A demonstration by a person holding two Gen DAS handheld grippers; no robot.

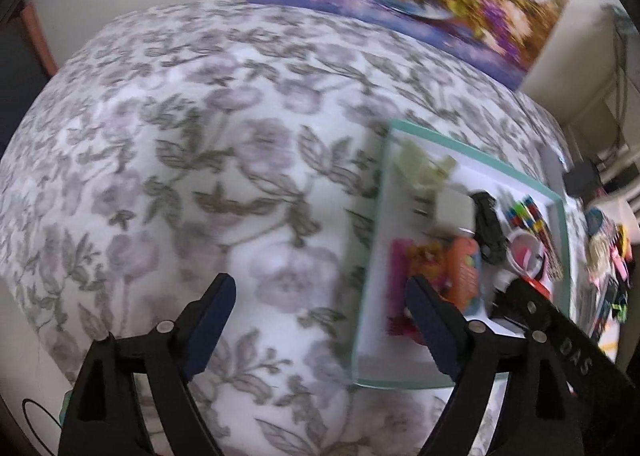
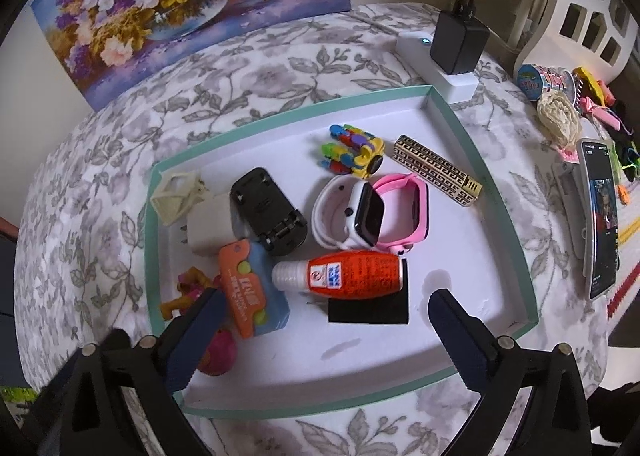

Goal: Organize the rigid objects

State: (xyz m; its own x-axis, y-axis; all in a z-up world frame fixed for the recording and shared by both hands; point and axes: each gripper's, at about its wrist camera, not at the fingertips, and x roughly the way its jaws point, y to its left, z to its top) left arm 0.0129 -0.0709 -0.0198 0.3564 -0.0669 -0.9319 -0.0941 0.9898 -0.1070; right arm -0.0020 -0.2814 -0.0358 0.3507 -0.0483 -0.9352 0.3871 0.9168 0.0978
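My right gripper: jaws spread, empty, over the tray.
My left gripper: spread, empty, left of tray.
Bottle: lies crosswise just beyond right jaws.
Leftover toys: far right, right hand nearer.

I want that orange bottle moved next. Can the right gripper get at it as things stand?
Probably yes. The right gripper is open and empty just above the orange bottle, which lies on top of a black pad in the tray, nothing covering it.
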